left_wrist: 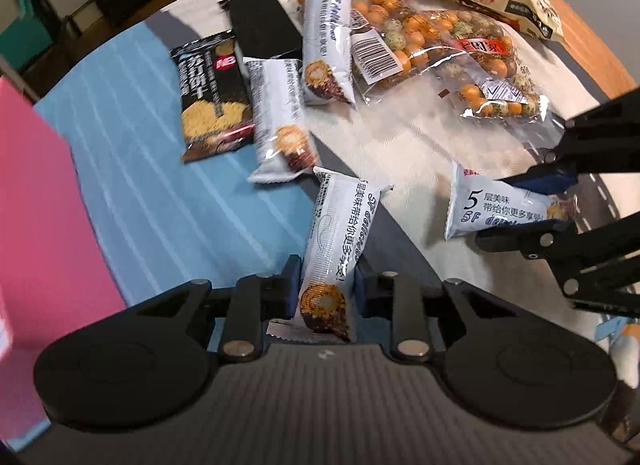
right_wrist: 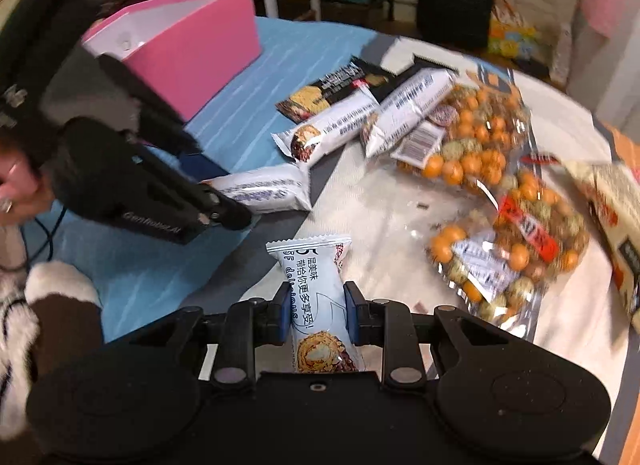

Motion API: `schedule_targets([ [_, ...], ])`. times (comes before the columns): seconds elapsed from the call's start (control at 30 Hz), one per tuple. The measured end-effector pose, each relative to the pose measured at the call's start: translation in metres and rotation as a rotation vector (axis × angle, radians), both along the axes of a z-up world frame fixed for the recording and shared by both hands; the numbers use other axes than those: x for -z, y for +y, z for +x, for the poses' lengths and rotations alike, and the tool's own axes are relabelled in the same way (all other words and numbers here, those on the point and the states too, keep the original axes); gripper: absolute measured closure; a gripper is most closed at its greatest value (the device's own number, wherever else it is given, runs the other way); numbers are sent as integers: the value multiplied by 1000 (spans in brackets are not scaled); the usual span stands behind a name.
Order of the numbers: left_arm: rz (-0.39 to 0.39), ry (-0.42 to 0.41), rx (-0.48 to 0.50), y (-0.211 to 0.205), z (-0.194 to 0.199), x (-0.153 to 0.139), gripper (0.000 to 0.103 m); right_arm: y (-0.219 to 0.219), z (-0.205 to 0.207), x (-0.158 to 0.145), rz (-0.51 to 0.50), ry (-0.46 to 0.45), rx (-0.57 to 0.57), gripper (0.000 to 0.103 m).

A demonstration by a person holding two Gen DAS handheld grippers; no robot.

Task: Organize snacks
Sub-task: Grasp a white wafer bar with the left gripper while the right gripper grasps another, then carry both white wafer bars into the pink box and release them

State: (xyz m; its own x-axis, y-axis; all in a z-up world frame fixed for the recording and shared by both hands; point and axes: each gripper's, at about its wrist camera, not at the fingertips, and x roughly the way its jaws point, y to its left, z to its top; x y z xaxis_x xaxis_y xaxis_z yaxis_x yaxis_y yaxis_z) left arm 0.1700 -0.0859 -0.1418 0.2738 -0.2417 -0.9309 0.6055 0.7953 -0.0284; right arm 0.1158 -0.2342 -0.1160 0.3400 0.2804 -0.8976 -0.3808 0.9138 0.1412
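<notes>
Sorting looks barely begun: the left gripper [left_wrist: 326,289] pinches one white snack bar [left_wrist: 340,241] and the right gripper [right_wrist: 318,313] clamps another [right_wrist: 318,305], both low over the surface [left_wrist: 400,145], while remaining packets lie scattered outside the pink box [right_wrist: 192,45].

pink box [left_wrist: 44,249] cut off at left edge, cream snack bag [right_wrist: 616,225] blurred and cropped at right edge
</notes>
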Motion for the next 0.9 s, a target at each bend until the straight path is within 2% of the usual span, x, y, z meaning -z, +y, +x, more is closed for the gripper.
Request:
schedule_targets([
  [0.17, -33, 37, -50, 19, -11, -11, 78, 0, 0, -6, 29, 63, 36, 73],
  [0.43, -59, 37, -92, 52, -33, -32, 78, 18, -22, -28, 0, 43, 7, 73],
  [0.9, -97, 43, -220, 135, -82, -94, 77, 74, -50, -105, 6, -78, -143, 73],
])
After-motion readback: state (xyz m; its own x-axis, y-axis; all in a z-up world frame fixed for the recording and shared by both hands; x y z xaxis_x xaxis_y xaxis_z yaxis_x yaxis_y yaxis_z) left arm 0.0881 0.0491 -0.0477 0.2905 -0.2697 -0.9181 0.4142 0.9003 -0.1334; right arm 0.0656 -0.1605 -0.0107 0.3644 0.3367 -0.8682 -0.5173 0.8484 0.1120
